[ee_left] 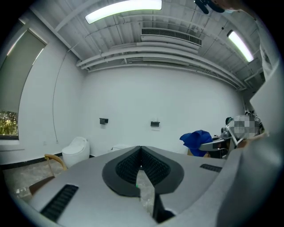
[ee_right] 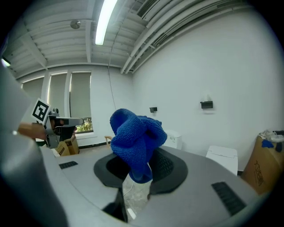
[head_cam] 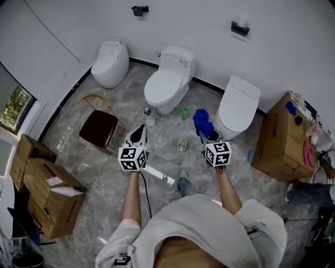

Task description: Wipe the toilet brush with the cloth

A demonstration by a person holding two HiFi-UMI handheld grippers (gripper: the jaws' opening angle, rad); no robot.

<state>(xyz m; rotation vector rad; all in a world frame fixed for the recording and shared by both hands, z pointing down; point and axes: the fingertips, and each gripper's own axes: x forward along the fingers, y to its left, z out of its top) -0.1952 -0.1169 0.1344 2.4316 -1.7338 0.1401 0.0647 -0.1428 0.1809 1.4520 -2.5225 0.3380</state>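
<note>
- A window at the far left shows green leaves. The walls are plain white and the floor is grey marbled tile.
- Stacked cardboard boxes sit at the lower left. One carries a white label too small to read.
- A brown stool stands on the floor in front of the left toilet, whose lid is down.
- The left claw is held out over the floor. In the left gripper view its jaws are pressed together with nothing between them. Its cube bears black-and-white square markers.
- A small grey-topped thing stands at the foot of the middle toilet, too small to tell what it is. That toilet has small print on its tank that cannot be read.
- A black holder is fixed to the wall above.
- A small green bottle stands on the floor between the middle and right toilets.
- The right claw pinches the blue cloth. In the right gripper view the cloth is bunched up and rises from between the jaws.
- The right toilet is closed, with a second black holder on the wall above it.
- A cardboard box at the right carries blue and pink things on its top.
</note>
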